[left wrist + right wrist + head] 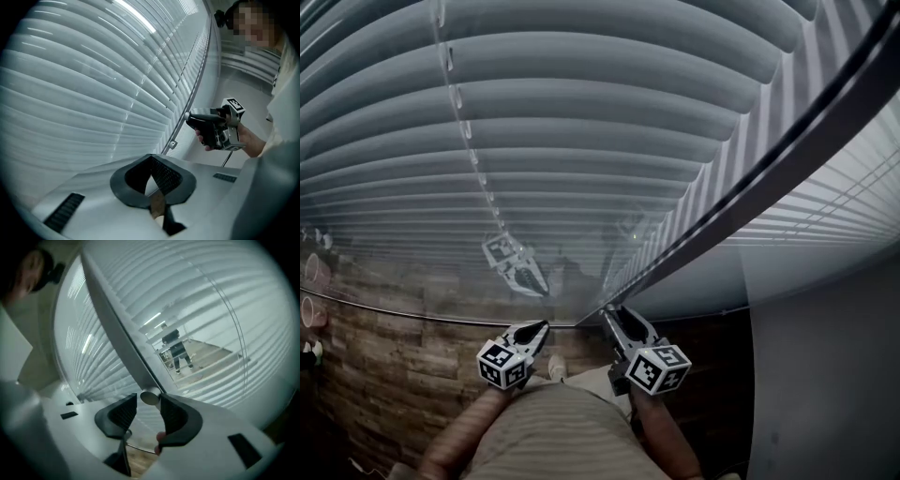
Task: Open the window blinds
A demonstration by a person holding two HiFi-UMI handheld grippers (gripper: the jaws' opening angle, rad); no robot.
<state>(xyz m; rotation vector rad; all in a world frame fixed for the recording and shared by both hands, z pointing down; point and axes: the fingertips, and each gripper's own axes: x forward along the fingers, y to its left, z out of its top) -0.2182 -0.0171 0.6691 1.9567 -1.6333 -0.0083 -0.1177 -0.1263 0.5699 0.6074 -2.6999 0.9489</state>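
The right tool (149, 401) is open, with the round end of the wand (117, 329) between its jaws, up against one pad. The left tool (151, 157) is closed and empty. The blinds (581, 112) hang just beyond, slats mostly shut. Next, I think: squeeze the wand, then twist it

Wood-plank floor (384, 384) w/ person's shoe (556, 367) on it.
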